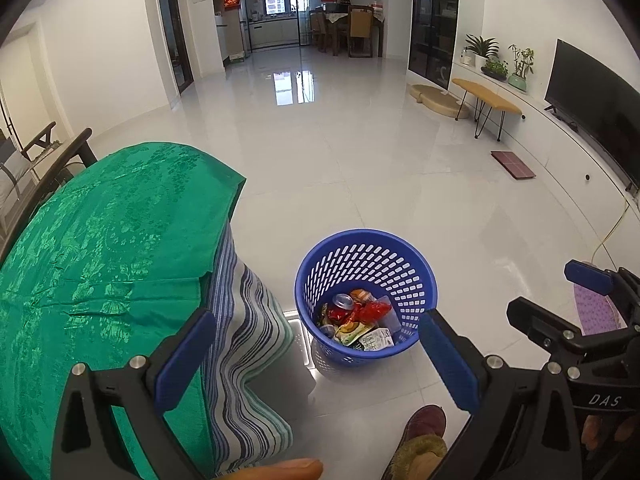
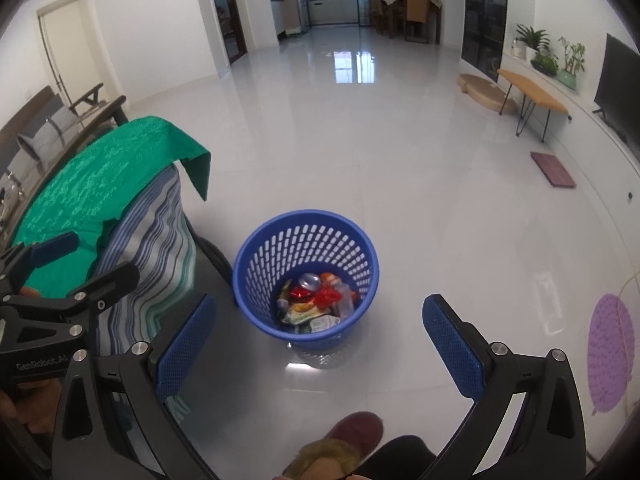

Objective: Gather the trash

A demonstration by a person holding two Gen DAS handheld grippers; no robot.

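Observation:
A blue perforated plastic basket (image 1: 404, 280) stands on the white tiled floor and holds trash (image 1: 356, 320): red wrappers, a can, a small carton. It also shows in the right wrist view (image 2: 352, 252), with the trash (image 2: 316, 304) inside. My left gripper (image 1: 316, 352) is open and empty, held above the floor just in front of the basket. My right gripper (image 2: 316, 344) is open and empty, also in front of the basket. The right gripper shows at the right of the left wrist view (image 1: 560, 296), and the left gripper at the left of the right wrist view (image 2: 84, 260).
A table under a green cloth (image 1: 100, 248) over a striped cloth (image 1: 248, 336) stands left of the basket. The person's maroon slipper (image 1: 424, 424) is below the grippers. A purple mat (image 2: 610, 352), a small red mat (image 1: 514, 164), a bench (image 1: 486, 96) and a TV (image 1: 596, 104) lie to the right.

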